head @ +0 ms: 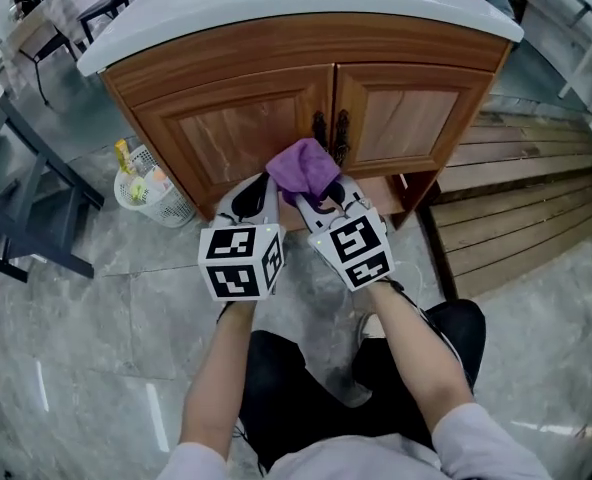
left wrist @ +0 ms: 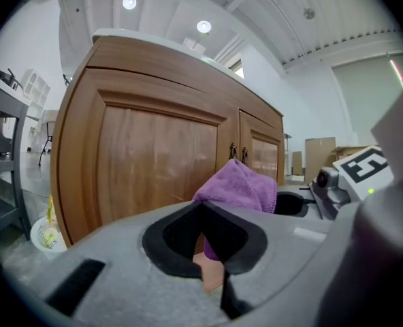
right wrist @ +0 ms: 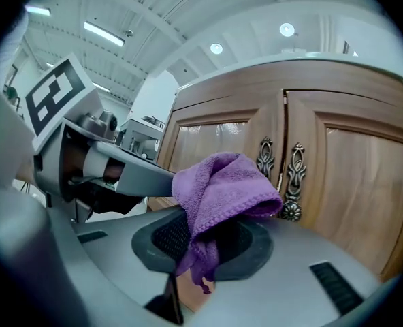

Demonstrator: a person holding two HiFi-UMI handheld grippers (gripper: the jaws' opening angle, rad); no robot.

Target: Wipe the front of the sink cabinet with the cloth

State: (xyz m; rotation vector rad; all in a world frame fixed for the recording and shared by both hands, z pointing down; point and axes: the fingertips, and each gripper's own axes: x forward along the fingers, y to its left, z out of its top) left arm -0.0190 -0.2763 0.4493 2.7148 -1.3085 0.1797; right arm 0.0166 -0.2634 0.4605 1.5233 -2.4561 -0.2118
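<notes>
- White mesh wastebasket (head: 158, 196): stands on the stone floor at the left corner of the sink cabinet (head: 306, 43); no part in the job.
- Left door (head: 231, 128): brown wood, shut. No damp streak or wipe mark shows on it; judged not yet wiped.
- Left gripper (head: 256, 190): jaws drawn together with nothing between them, as its own view shows. It is held low before the doors, just beside the other tool and idle.
- Purple cloth (head: 304, 166): bunched terry, clamped at one end and standing up in front of the door seam, near the cabinet's lower half. Whether it touches the wood cannot be told.
- Right gripper (head: 321, 203): jaws closed on the cloth, with a loose tail hanging below the pads.
- Two dark ornate handles (head: 331, 133): just behind the cloth.
- Right door (head: 406, 118): shut, dry-looking, unmarked.
- Progress, as a judgement: cloth secured and brought up to the front. The wiping itself, across both doors, the top rail and the base, appears to lie ahead.
</notes>
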